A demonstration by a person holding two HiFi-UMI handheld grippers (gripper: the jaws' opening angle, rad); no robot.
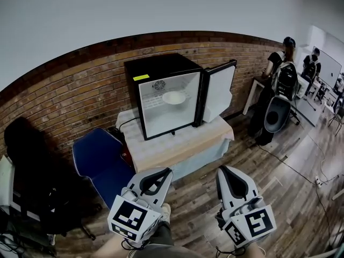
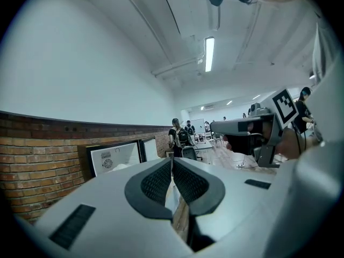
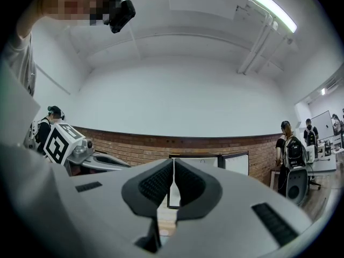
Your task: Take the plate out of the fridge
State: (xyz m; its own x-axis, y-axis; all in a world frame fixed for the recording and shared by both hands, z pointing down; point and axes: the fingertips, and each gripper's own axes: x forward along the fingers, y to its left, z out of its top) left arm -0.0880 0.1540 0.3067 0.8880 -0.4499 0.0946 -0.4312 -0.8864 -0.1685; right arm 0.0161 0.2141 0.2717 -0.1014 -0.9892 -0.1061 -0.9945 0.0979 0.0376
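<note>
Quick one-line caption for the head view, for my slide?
Shut and empty, the left gripper and right gripper hang short of the open fridge on the draped table, white plate inside.

head cam looks down fwd; both gripper cams level, far off, share fridge (image 1: 161, 69).

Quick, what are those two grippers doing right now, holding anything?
Left gripper: closed, holding nothing.
Right gripper: closed, holding nothing.

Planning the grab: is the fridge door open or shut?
Open. The fridge door stands swung out to the right, and the white plate shows inside the fridge.
</note>
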